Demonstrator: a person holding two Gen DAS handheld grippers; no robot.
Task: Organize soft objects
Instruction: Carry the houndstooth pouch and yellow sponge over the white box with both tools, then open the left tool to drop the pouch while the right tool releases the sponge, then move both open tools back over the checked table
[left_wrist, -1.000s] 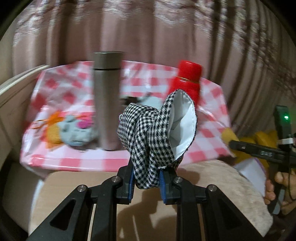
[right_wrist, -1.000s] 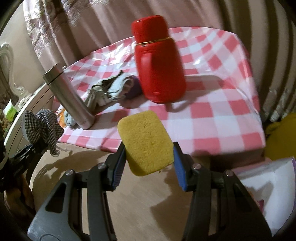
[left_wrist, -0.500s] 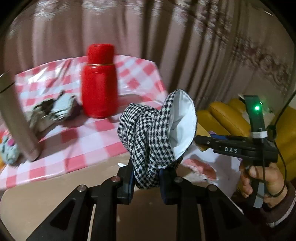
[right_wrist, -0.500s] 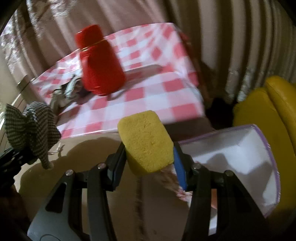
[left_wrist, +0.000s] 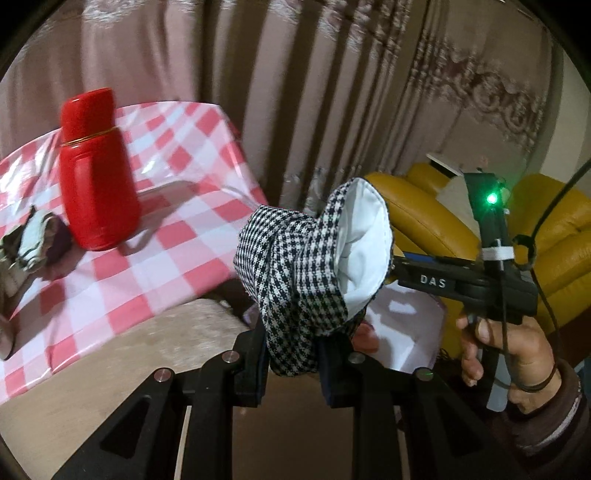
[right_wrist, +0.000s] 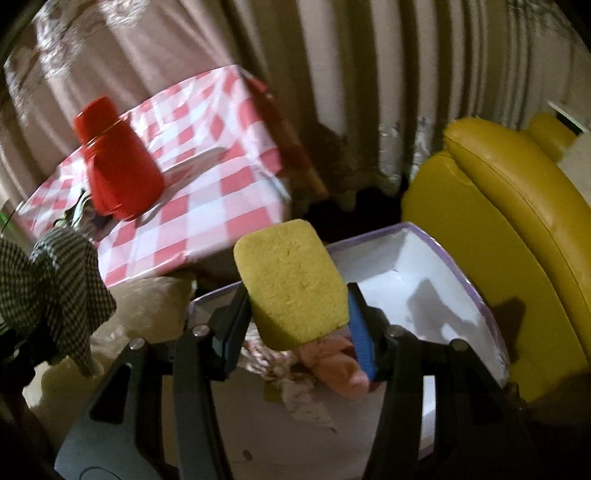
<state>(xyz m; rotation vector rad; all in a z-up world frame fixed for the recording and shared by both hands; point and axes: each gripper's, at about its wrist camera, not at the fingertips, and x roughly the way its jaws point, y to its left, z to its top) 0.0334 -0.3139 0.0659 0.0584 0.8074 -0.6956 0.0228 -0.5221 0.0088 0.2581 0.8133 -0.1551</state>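
left gripper: clamped narrow on a checked cloth hat; the hat stands up from the jaws, white lining facing right.
right gripper: yellow sponge between the jaws. Jaws have just been opening a little. A sliver of the blue right pad shows beside the sponge; can't tell if both pads still press on it.
right hand: seen from the left wrist view, wrapped round the gripper handle, green light lit on top, cable hanging beside it.
box: white inside, purple rim, open top, directly under and ahead of the sponge. Near rim sits below the right gripper; far corner is near the sofa.
box contents: something pink and a patterned scrap, partly behind the jaws; can't identify them.
sofa: yellow, just beside the box on the right, so tight on that side.
table: red-and-white checked cover, corner edge well left of both grippers. Its front edge overhangs a beige cushioned seat.
flask: red, upright on the table, clear of the table edge.
rags: crumpled cloth by the flask, cut off at the left border, blurred.
open room: the gap between table corner and sofa is dark; curtain hangs behind it.
hidden: the hat blocks most of the box in the left wrist view; only a white patch shows under it.
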